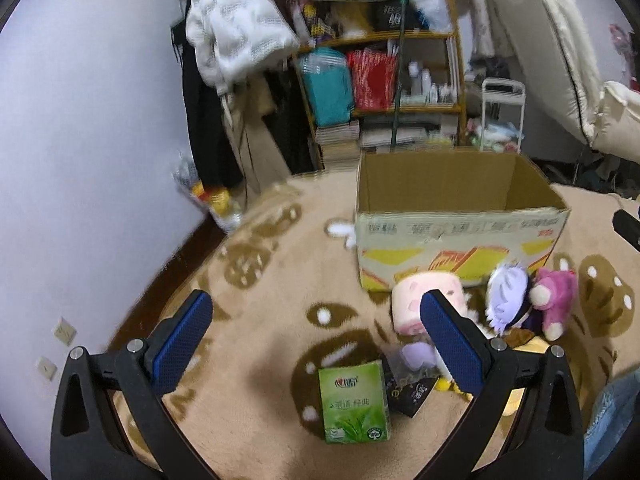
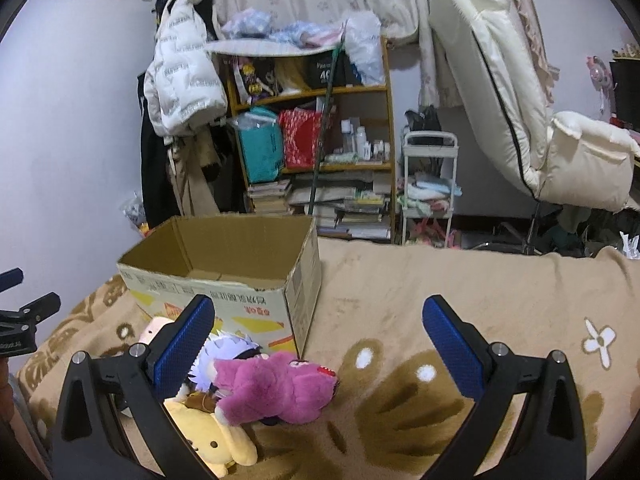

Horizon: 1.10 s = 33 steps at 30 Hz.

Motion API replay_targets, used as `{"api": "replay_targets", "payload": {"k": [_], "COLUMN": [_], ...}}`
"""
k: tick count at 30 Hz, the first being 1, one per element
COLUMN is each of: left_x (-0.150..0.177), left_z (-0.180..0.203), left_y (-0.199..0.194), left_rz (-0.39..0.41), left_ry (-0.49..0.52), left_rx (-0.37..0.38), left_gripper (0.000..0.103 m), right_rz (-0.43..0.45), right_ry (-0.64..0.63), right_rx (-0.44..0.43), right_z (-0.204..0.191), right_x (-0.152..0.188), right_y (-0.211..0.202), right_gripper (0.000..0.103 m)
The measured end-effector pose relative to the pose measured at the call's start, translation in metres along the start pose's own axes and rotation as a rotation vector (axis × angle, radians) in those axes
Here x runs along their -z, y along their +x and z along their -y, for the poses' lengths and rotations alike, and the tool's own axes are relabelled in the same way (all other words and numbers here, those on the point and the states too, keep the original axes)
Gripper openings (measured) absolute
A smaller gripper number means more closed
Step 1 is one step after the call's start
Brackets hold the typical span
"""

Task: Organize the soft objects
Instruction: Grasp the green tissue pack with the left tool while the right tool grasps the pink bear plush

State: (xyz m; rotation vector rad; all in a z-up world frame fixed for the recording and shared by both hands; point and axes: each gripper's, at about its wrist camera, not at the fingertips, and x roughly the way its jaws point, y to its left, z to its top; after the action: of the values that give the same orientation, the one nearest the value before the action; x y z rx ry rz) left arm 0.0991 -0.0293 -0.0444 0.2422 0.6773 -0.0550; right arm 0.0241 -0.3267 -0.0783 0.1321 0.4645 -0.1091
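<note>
Presently, both claws stand wide open and hold nothing. Left claw (image 1: 316,316) hovers above the patterned tan blanket (image 1: 280,280), its blue pads spread over a green tissue pack (image 1: 354,402) that lies flat beside a dark packet (image 1: 412,394). Right claw (image 2: 318,320) hangs above bare blanket, just right of the toy cluster.

Cardboard box (image 2: 224,276) sits open-topped on the blanket; no contents are visible inside from either view. Soft objects lie grouped against its printed front face:
- pink bear plush (image 2: 276,388), on its side, resting across the other toys;
- white-haired doll (image 1: 508,296), touching the bear;
- yellow plush (image 2: 216,440), partly beneath the bear;
- pale pink cushion toy (image 1: 416,300), nearest the box, partly hidden by the left claw's finger;
- small lilac item (image 1: 416,354), type unclear.

Behind the box stand a cluttered wooden shelf (image 2: 316,136), a white puffer jacket (image 2: 180,80) and a cream recliner (image 2: 520,92).
</note>
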Motion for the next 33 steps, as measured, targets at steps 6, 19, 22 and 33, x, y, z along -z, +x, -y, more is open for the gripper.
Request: {"api": "replay_targets", "payload": {"k": [6, 19, 22, 33], "left_x": [0.011, 0.043, 0.048, 0.056], "left_z": [-0.002, 0.011, 0.011, 0.002], "left_y": [0.043, 0.088, 0.095, 0.101], "left_rz": [-0.178, -0.467, -0.517, -0.581], "left_ry": [-0.031, 0.006, 0.007, -0.067], "left_rx": [0.028, 0.048, 0.058, 0.129], "left_gripper": [0.102, 0.102, 0.102, 0.102], "right_rz": [-0.065, -0.195, -0.237, -0.326], "right_ry": [-0.041, -0.143, -0.181, -0.248], "right_rx": [-0.022, -0.076, -0.079, -0.091], "right_z": [-0.013, -0.043, -0.053, -0.069], "right_x": [0.007, 0.031, 0.039, 0.055], "right_y": [0.025, 0.06, 0.067, 0.08], "right_gripper": [0.103, 0.103, 0.103, 0.087]}}
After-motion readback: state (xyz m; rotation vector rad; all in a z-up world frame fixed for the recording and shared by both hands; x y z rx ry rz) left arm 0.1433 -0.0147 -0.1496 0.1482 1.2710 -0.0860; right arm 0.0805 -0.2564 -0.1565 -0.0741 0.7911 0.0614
